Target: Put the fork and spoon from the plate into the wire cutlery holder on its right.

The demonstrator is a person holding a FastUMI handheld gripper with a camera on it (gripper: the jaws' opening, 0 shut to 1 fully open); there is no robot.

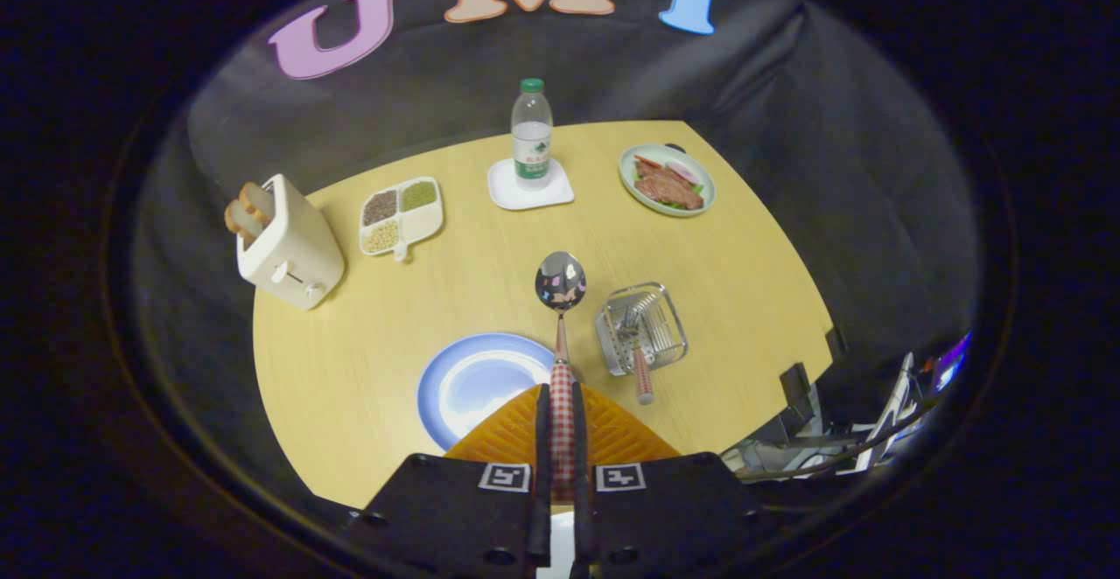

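Gripper (561, 413) is clamped tight on the spoon (561, 282) handle, holding it up above the table between the blue plate (464, 382) and wire holder (641, 327), fork (636, 343) already inside.

The gripper (560, 426) has its two fingers (542, 439) drawn close together and running side by side, both pressing on the red-and-white checked handle of a shiny metal spoon (561, 290). The handle lies clamped in the narrow gap between them, and the spoon's bowl stands out beyond the fingertips, straight ahead along the fingers' line. Relative to the spoon, the gripper's body sits behind the handle's end, a square marker on each side of it.
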